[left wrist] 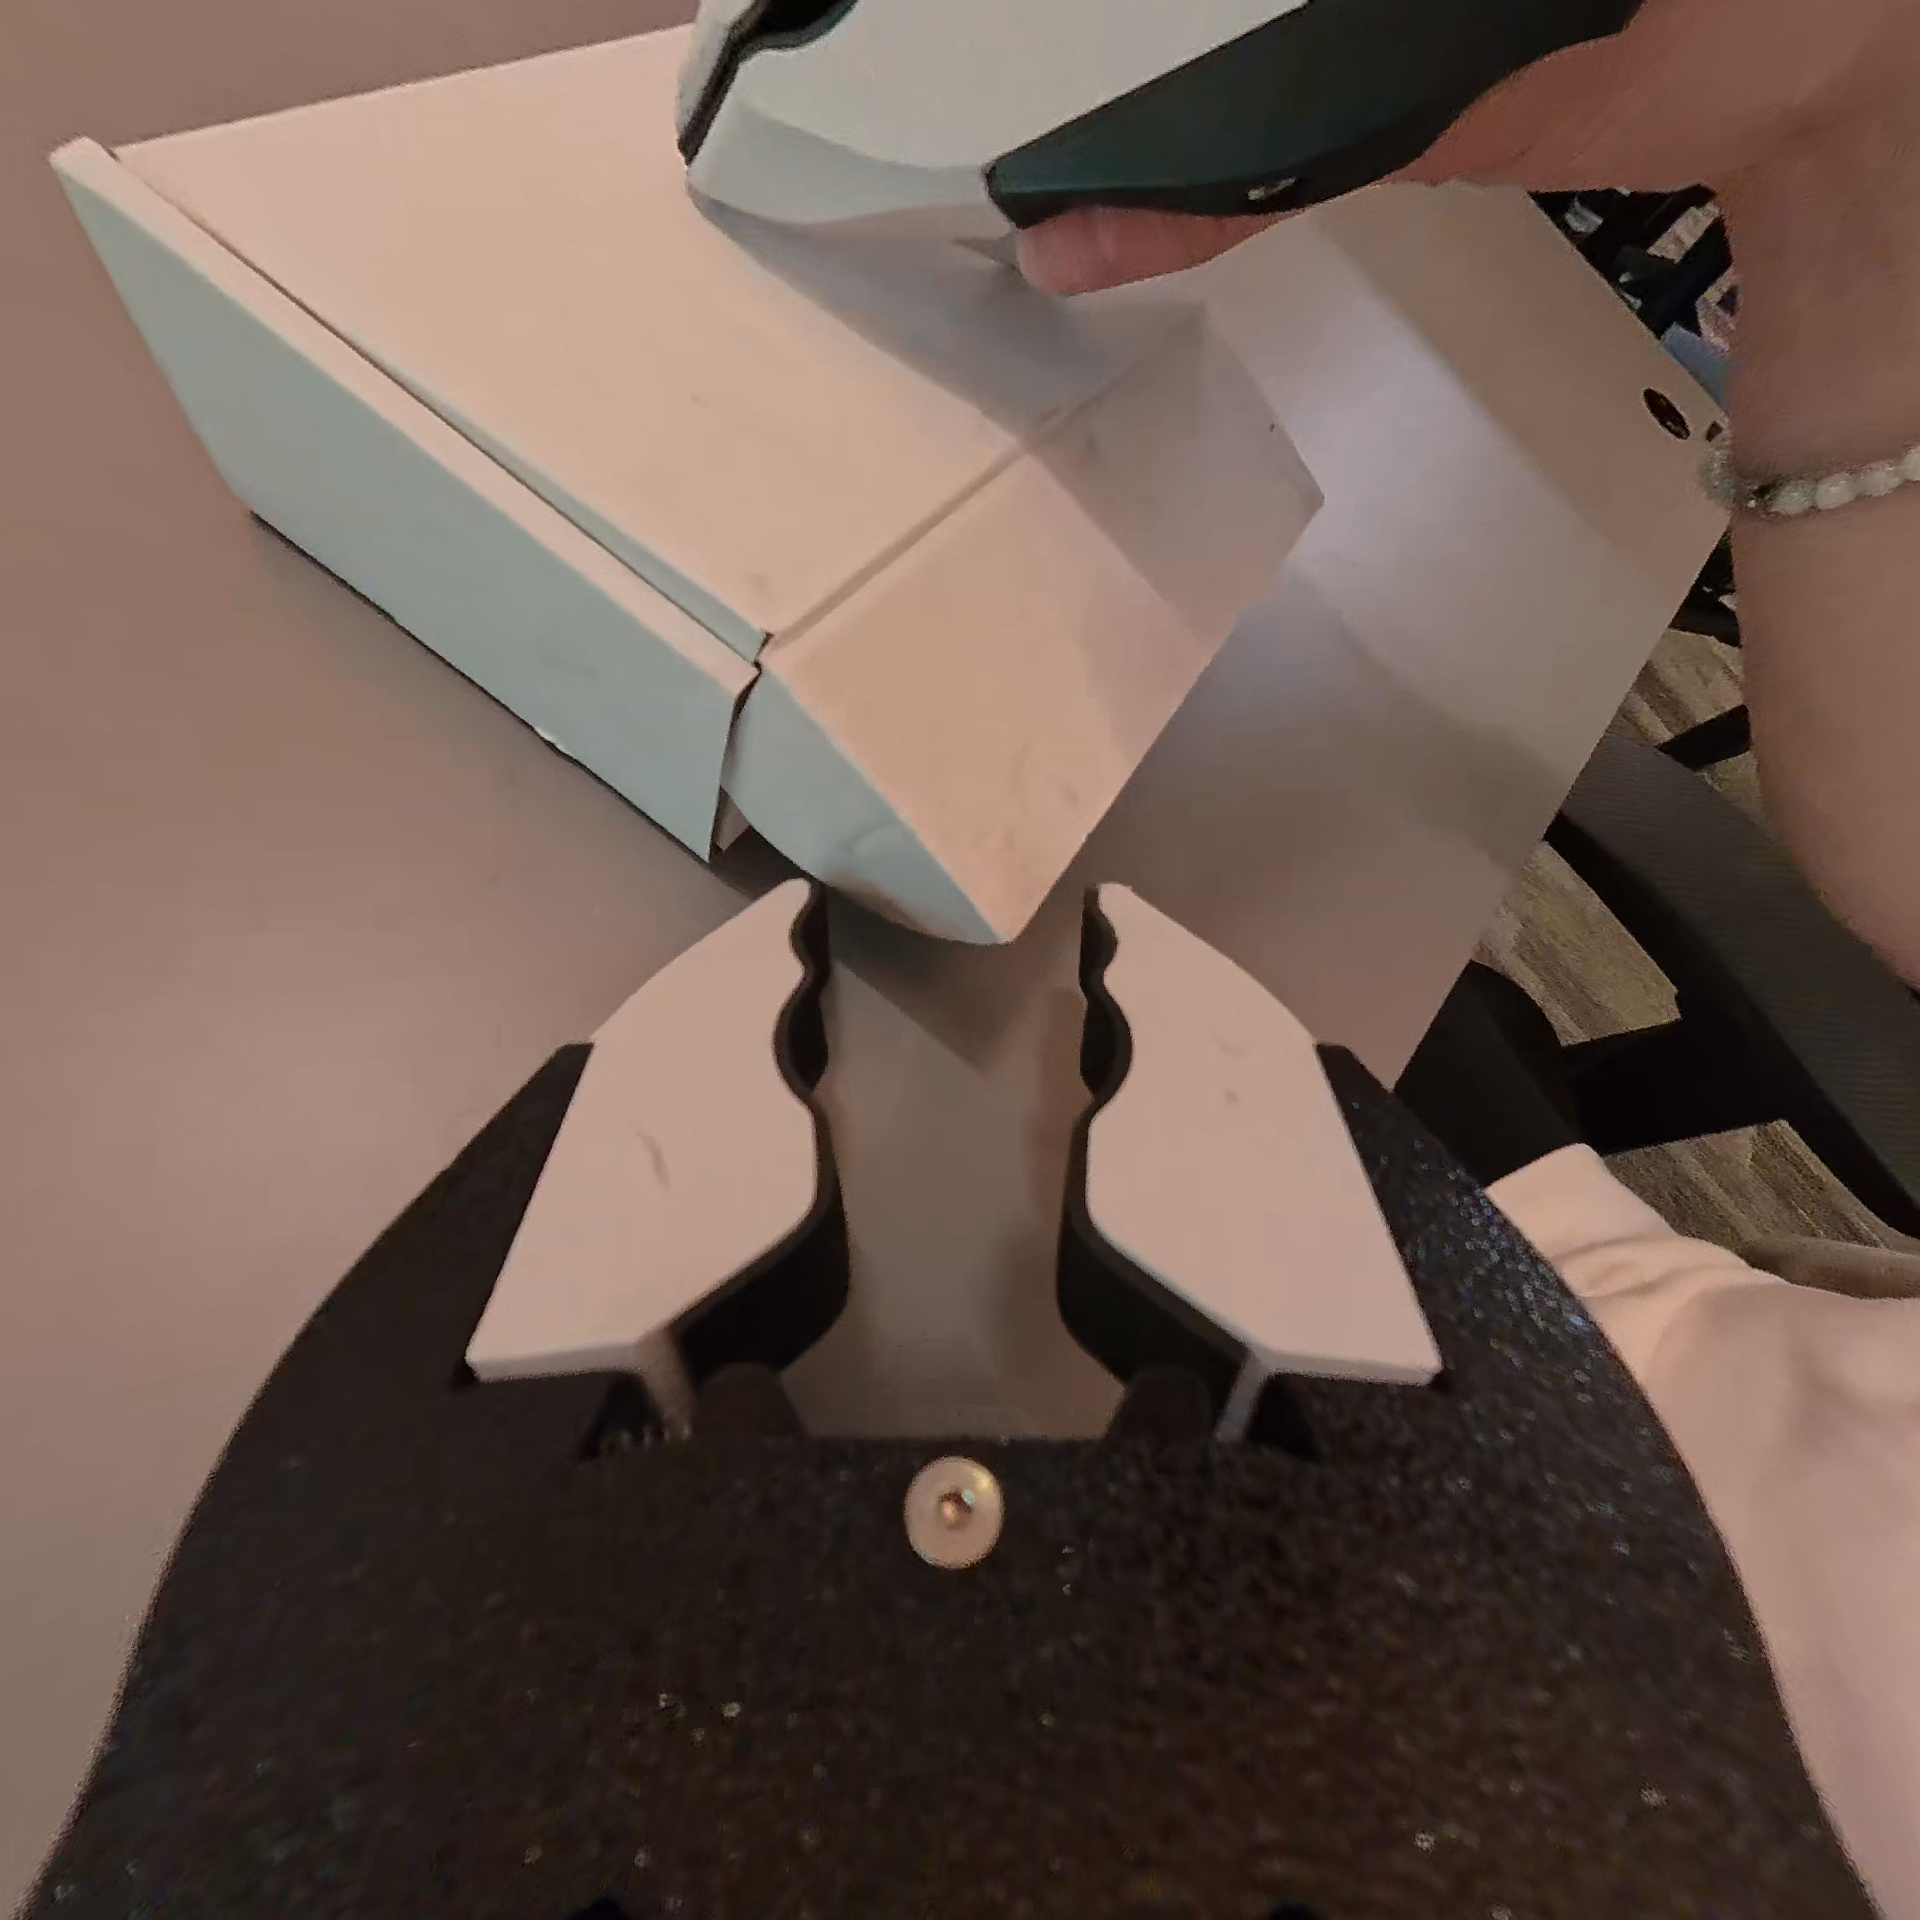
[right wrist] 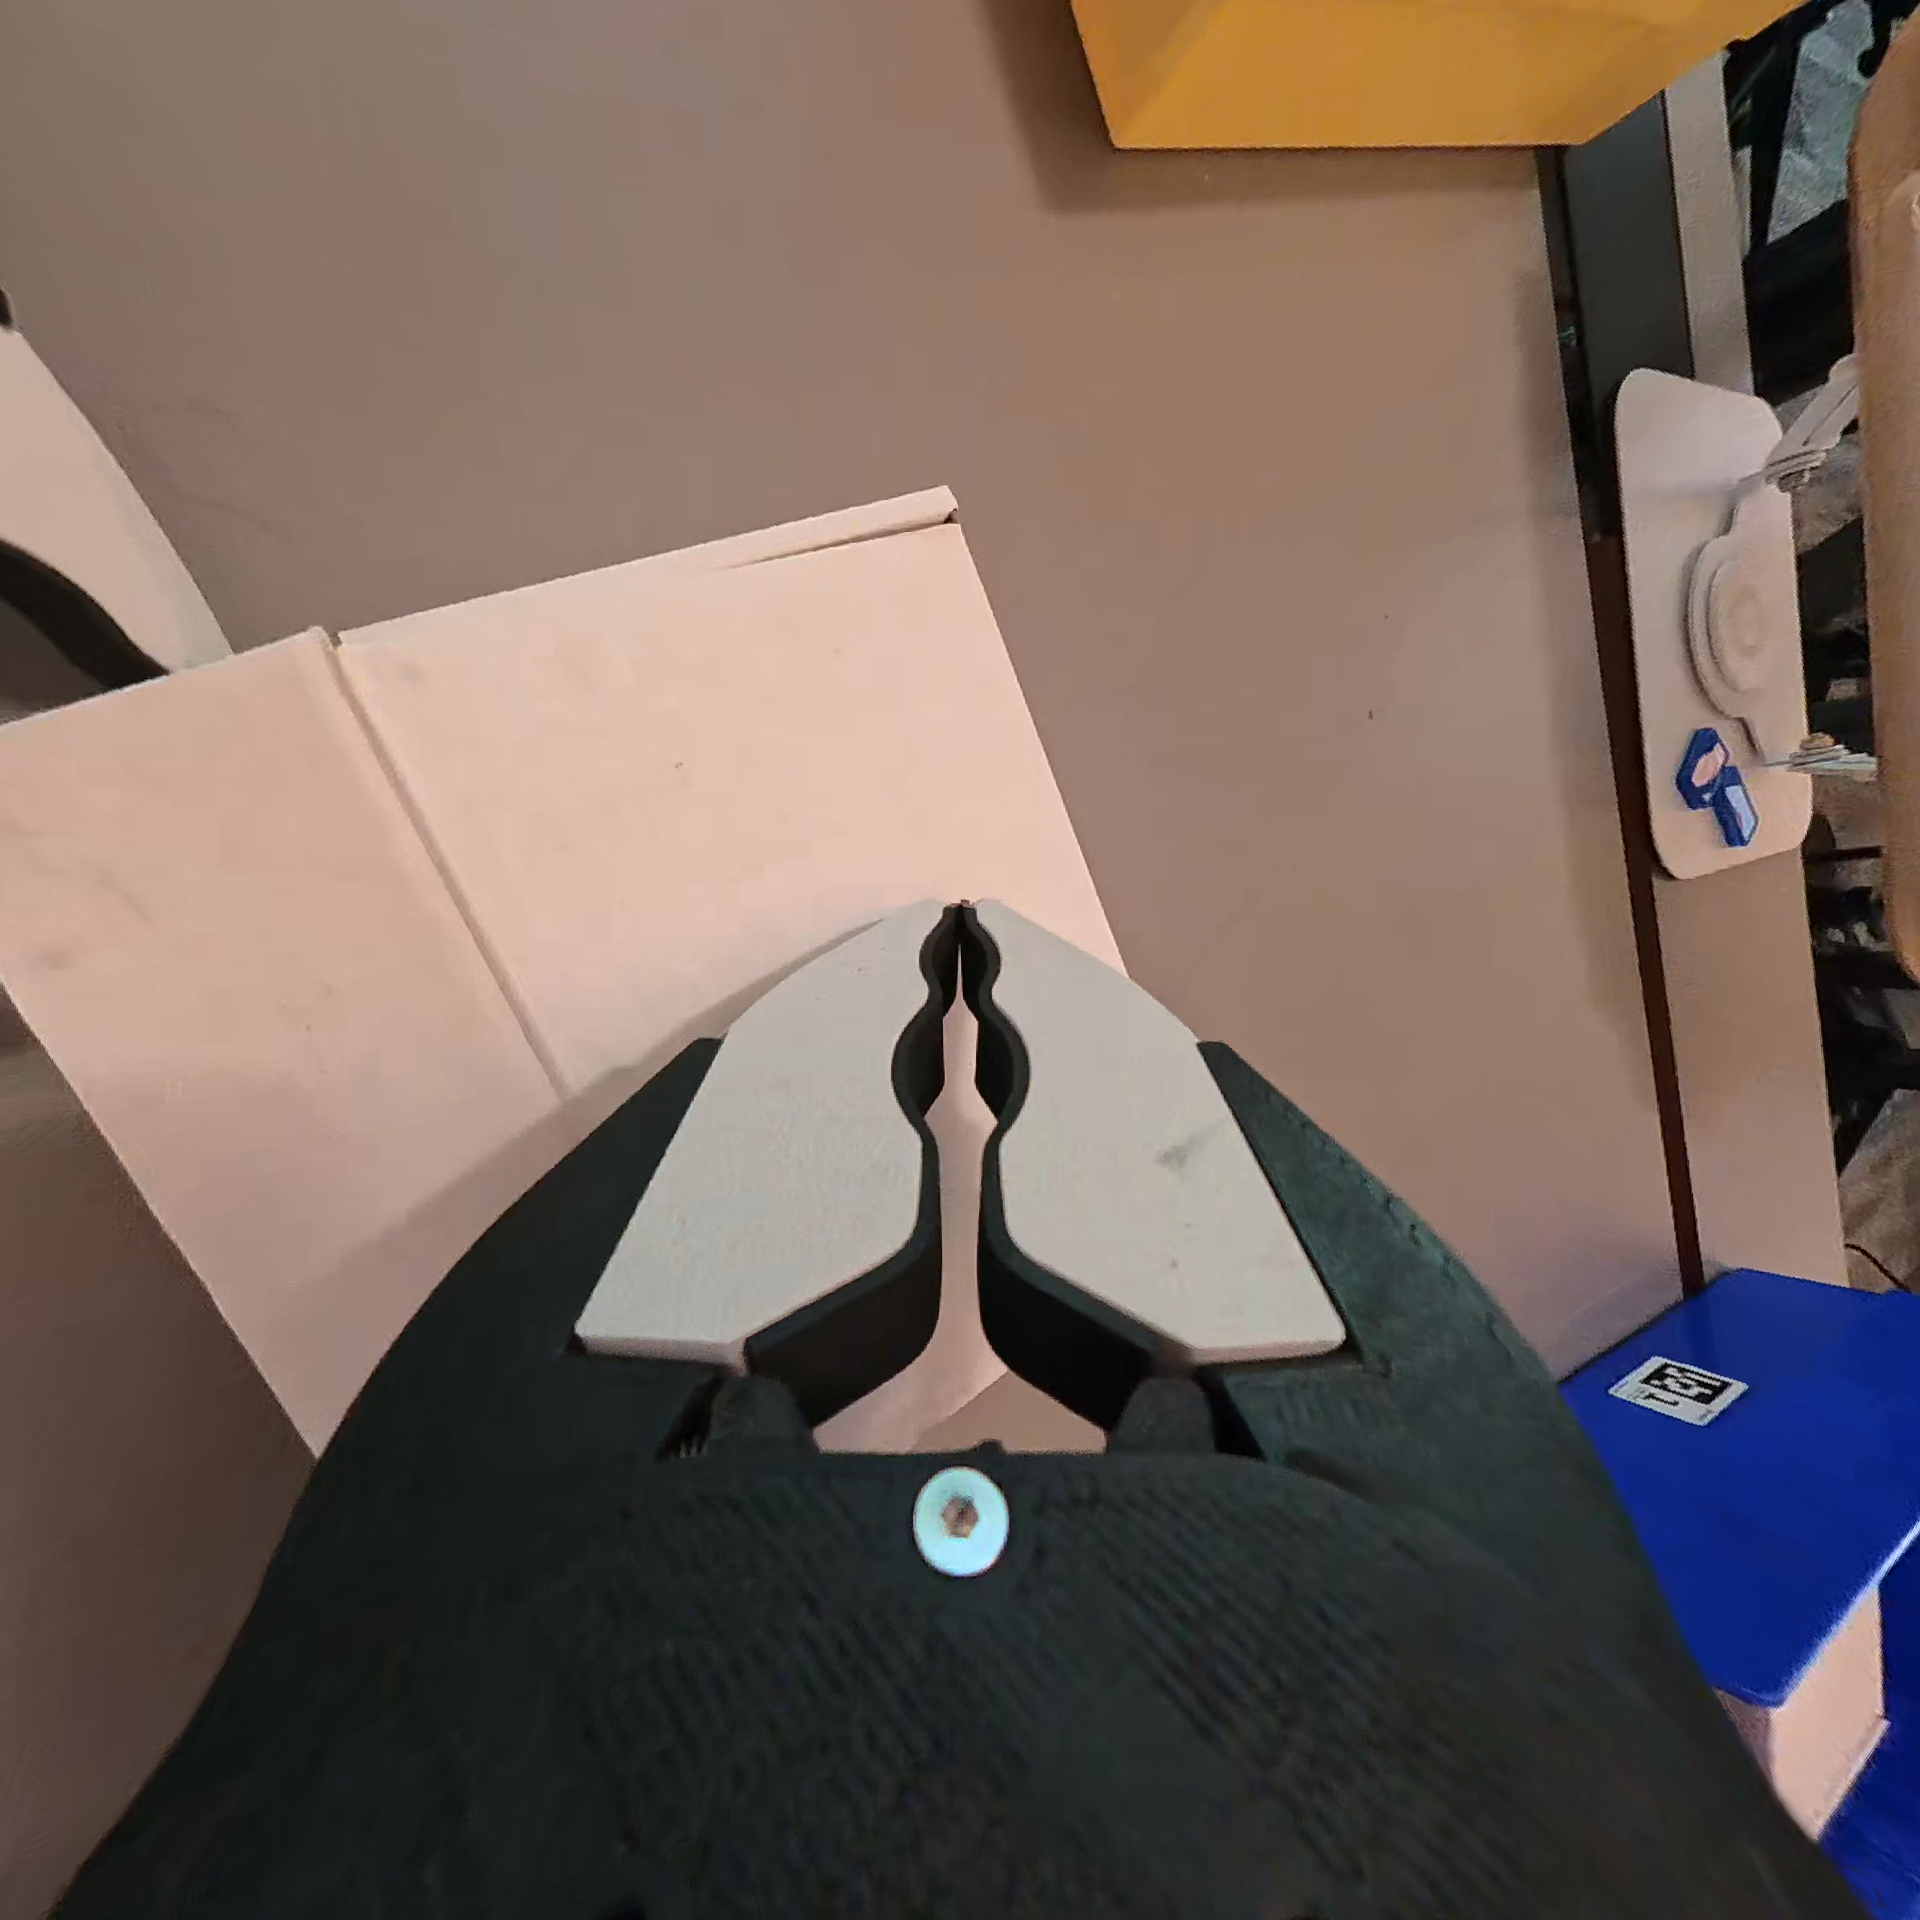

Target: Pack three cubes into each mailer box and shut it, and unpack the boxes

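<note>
Right wrist view: right claw (right wrist: 962,914) closed, poised over white mailer box (right wrist: 644,790).

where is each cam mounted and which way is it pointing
Left wrist view: sits on the left gripper, fingers apart, looking along them at the white mailer box on the table; the right gripper and the hand holding it show above, over the lid.
Right wrist view: sits on the right gripper, fingers together, looking down at the box lid; a yellow box and a blue box lie beyond.
Shared: the mailer box and the table.
</note>
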`<state>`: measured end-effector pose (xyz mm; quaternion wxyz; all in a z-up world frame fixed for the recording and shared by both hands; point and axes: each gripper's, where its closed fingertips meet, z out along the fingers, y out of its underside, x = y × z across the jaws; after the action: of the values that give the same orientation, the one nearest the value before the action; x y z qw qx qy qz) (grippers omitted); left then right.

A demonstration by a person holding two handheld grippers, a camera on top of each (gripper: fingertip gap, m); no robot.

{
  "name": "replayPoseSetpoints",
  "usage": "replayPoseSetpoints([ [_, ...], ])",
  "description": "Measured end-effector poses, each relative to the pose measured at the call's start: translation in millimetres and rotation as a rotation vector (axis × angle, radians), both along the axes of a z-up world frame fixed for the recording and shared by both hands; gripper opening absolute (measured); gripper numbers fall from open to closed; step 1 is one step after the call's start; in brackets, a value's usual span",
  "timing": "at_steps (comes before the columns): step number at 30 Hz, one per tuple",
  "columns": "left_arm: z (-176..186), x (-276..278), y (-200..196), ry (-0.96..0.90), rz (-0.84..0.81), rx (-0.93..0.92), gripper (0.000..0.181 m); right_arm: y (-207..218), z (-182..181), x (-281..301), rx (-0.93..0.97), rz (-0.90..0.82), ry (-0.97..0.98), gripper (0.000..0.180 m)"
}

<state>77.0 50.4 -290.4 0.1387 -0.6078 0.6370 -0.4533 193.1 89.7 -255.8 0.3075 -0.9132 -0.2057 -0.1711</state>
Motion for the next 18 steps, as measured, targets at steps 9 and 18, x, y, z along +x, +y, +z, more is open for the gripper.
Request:
replayPoseSetpoints([
  [9,-5.8,3.0,4.0,-0.004,-0.085,0.164,0.039,-0.2,-0.8,-0.1,0.018,-0.019,-0.004,0.0],
  [18,0.0,-6.3,-0.8,0.001,-0.147,0.054,0.051,0.4,-1.6,0.3,0.04,-0.043,0.03,0.0],
])
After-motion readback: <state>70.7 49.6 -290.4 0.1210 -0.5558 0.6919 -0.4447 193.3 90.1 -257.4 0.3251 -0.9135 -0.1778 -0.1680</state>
